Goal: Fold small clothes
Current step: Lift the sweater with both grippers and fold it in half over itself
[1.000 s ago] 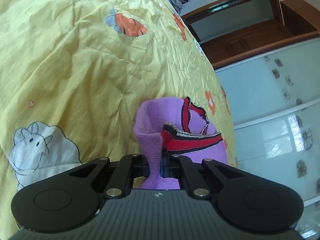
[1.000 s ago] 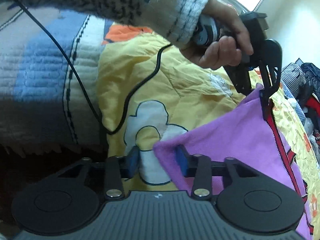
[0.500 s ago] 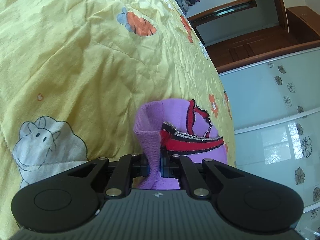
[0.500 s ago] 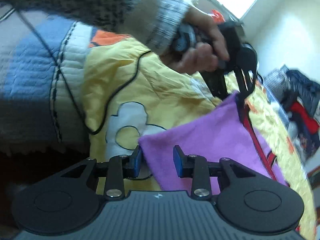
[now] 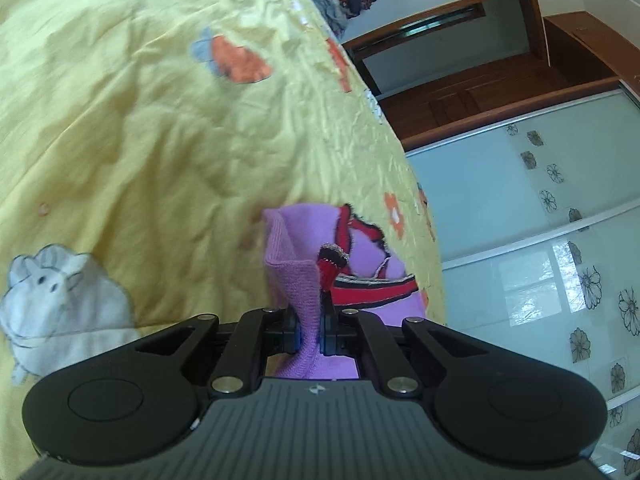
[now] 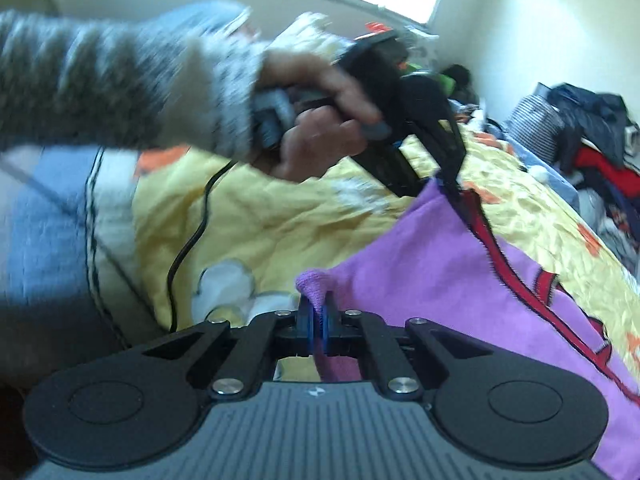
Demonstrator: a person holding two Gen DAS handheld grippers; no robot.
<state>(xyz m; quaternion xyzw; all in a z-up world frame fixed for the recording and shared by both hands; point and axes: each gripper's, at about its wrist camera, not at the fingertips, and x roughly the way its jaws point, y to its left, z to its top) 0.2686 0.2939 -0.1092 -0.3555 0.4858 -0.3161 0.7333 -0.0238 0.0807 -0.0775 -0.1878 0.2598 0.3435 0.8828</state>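
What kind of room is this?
Most likely a bedroom. A yellow bedsheet with cartoon sheep is spread over a bed, clothes are heaped in a pile at its far end, and a wardrobe with sliding glass doors stands beside it.

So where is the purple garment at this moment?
The purple garment hangs over the yellow bedsheet, pinched at one corner by the right claw and at another by the left claw.
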